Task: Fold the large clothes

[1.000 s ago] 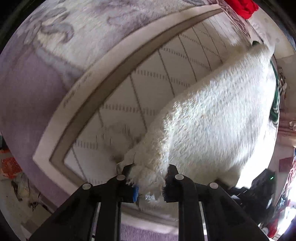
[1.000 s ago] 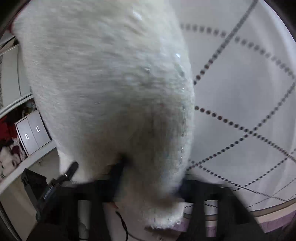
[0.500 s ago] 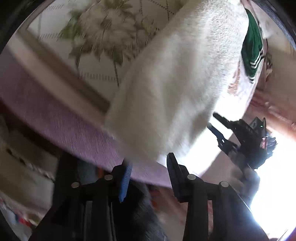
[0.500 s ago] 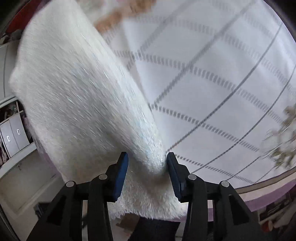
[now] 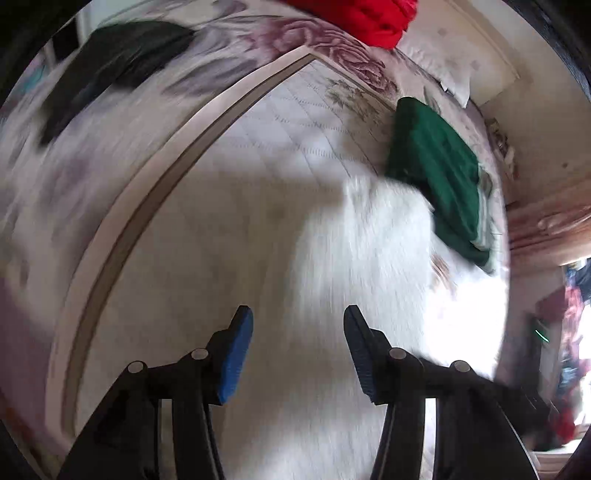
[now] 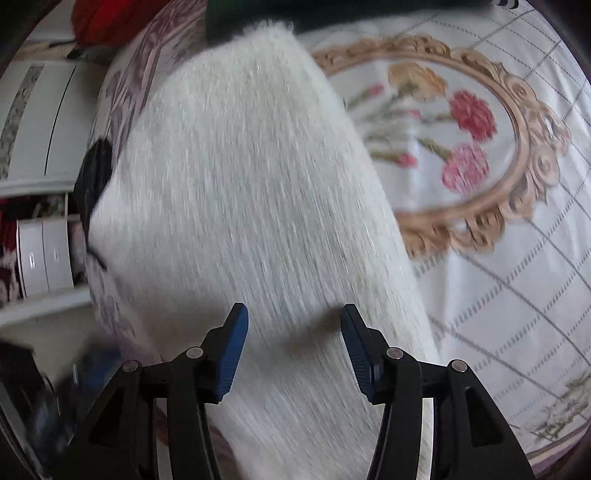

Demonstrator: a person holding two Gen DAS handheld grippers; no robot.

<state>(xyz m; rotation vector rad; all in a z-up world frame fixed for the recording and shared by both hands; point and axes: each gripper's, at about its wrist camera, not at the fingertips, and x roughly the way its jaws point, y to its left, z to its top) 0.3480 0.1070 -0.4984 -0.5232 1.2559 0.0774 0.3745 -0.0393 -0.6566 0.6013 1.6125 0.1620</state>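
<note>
A large white fuzzy garment (image 5: 332, 280) lies spread on the bed; it also shows in the right wrist view (image 6: 251, 184), folded over into a long slab. My left gripper (image 5: 297, 332) is open and empty just above the garment. My right gripper (image 6: 293, 330) is open and empty over the garment's near end. Both views are motion-blurred.
A folded green garment (image 5: 436, 170) lies beyond the white one. A red garment (image 5: 362, 14) and a dark garment (image 5: 110, 66) lie farther back. The bedspread (image 6: 480, 258) carries a floral oval frame. White drawers (image 6: 40, 251) stand past the bed's left edge.
Both grippers have let go of the white garment and opened. The garment has dropped flat onto the bed, and both grippers have pulled back above it.
</note>
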